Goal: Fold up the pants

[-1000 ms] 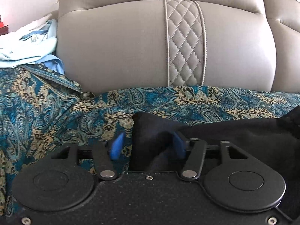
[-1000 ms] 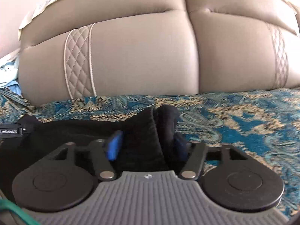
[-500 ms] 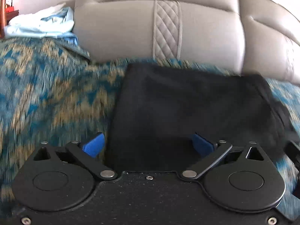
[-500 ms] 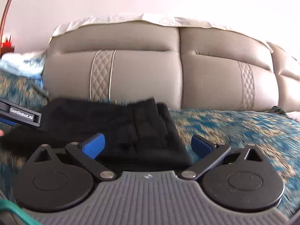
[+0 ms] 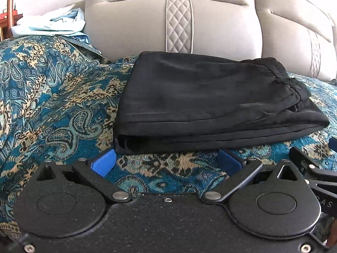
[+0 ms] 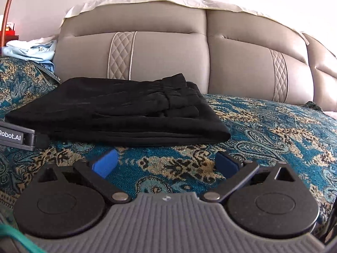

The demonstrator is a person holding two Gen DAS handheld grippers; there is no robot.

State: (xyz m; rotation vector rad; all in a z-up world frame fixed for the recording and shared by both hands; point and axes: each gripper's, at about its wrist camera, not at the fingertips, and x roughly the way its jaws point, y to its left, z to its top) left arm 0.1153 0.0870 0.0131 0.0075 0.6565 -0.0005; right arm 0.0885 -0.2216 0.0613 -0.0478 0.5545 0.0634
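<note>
Lying folded on the patterned bedspread (image 5: 52,105), the black pants (image 5: 210,105) sat just before the grey headboard (image 5: 147,27), at twelve o'clock from both grippers. The left gripper (image 5: 166,161) and right gripper (image 6: 166,162) had just been opening; both stood spread wide, nothing between their blue pads (image 5: 103,163), short of the pants.
</note>
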